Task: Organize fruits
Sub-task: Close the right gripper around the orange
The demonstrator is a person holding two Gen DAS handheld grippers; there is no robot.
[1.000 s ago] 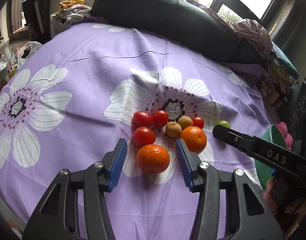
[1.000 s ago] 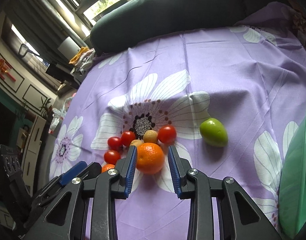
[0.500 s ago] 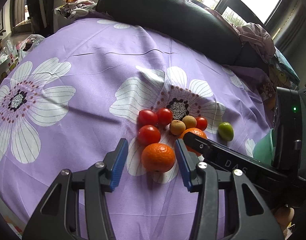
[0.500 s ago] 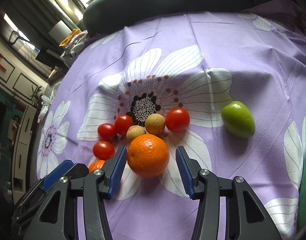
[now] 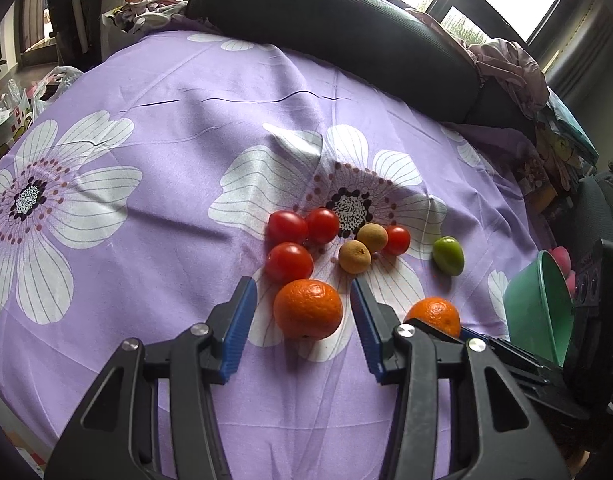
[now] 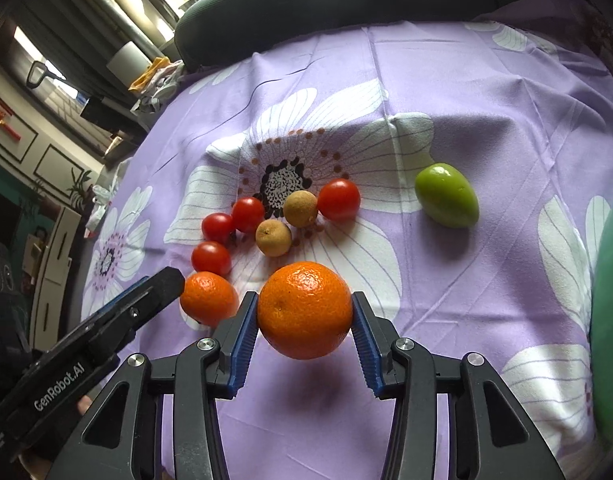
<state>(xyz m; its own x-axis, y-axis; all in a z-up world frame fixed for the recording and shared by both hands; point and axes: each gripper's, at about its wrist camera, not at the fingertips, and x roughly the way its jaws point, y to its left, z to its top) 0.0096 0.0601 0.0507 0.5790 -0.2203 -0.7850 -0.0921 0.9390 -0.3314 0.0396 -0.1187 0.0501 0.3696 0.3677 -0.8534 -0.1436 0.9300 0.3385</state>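
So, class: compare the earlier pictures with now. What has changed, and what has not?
The right gripper came down around the nearer orange; its jaws opened wide, then closed, and its pads now touch the fruit's sides. The left gripper stays open around the other orange. The tomatoes and green fruit lie unmoved.

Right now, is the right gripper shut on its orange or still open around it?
Shut on it. In the right wrist view both blue pads of the right gripper press the flanks of the orange, its jaws having just been closing. Whether it is lifted: cannot tell.

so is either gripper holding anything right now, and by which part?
Right gripper has closed onto an orange, pads on its left and right sides. Left gripper straddles the other orange without touching it.
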